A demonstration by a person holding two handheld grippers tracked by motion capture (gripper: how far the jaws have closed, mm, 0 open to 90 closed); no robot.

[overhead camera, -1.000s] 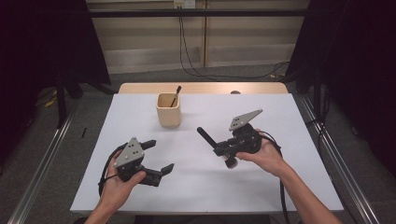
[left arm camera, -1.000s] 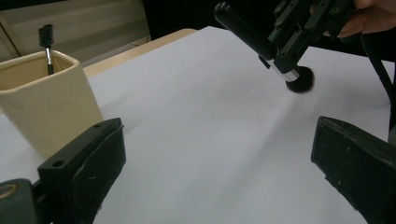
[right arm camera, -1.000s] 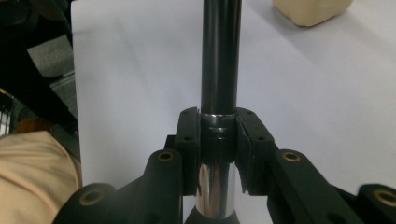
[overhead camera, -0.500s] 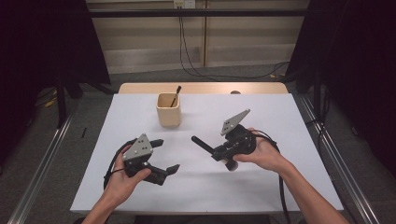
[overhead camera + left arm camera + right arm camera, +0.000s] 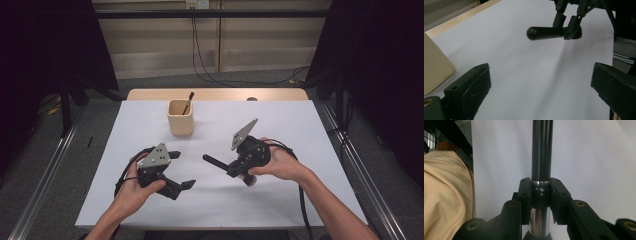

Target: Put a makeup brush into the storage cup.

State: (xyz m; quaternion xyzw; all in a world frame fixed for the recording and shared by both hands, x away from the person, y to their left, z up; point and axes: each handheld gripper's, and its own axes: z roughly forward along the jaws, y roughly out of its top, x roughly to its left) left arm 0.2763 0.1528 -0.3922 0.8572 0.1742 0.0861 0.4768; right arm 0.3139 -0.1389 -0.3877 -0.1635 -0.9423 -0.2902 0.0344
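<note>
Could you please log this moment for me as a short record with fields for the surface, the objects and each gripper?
surface: white table top
container: beige square cup, upright near the far edge, a thin dark stick leaning inside
held thing: black brush with a chrome ferrule and round-ended handle
right gripper: fingers clamped on the ferrule, handle pointing toward the left gripper
left gripper: open, nothing between its fingers, above the table top
</note>
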